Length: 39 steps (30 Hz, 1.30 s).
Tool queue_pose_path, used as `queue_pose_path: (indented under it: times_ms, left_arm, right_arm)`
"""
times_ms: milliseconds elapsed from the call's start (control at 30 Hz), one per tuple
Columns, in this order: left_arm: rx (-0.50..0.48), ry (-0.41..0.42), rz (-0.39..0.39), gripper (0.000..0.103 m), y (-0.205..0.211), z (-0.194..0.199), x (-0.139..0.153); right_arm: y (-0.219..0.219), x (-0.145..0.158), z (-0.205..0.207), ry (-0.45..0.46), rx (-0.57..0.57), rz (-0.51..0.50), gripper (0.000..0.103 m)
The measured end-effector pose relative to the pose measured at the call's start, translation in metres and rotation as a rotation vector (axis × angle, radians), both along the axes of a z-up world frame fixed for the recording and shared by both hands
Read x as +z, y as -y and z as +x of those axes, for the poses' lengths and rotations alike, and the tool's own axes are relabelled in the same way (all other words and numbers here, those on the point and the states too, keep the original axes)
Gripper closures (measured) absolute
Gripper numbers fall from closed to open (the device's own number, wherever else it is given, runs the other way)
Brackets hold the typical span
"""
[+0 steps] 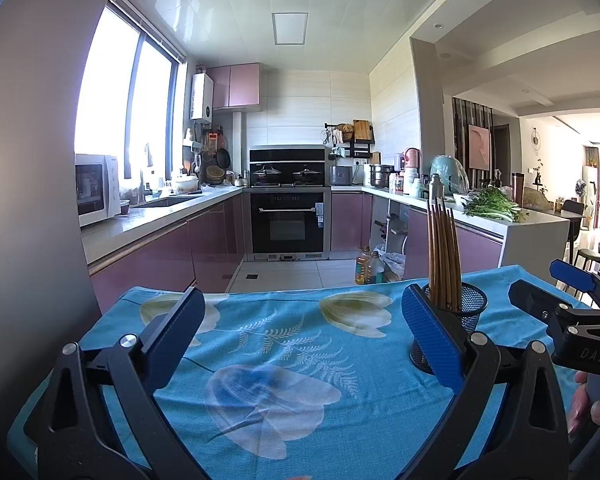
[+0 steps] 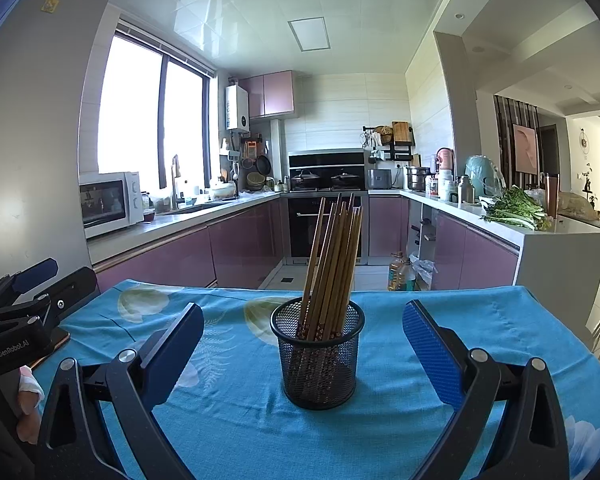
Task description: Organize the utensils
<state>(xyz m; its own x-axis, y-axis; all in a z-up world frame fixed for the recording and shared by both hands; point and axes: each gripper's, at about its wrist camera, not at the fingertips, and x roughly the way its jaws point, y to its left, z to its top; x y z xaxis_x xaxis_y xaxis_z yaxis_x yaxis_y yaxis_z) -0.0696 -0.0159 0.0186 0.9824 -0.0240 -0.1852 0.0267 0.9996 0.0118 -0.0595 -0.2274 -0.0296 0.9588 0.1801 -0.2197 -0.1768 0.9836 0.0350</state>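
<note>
We are holding both tools wide apart and empty: the right tool (image 2: pixel 303 344) facing the cup (image 2: pixel 318 356) of chopsticks (image 2: pixel 334 256), the left tool (image 1: pixel 303 336) left of the cup. We are judging the sticks already gathered, so any approach should be slow to avoid tipping the cup.

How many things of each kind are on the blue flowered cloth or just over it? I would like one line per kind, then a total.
Mesh holder: 1
Bundle of chopsticks standing in it: 1 (the sticks overlap too much to count singly)
Claws, both open: 2, the left claw and the right claw
Total: 4
</note>
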Motion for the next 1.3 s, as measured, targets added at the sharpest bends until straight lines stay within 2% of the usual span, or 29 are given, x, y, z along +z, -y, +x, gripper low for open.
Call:
queue_pose_path:
  times_ms: [1300]
  left_arm:
    - [0.005,0.004,0.001,0.006,0.0018,0.0007,0.0016]
  right_arm:
    - [-0.0017,-0.0012,-0.0006,0.001,-0.004,0.011,0.007]
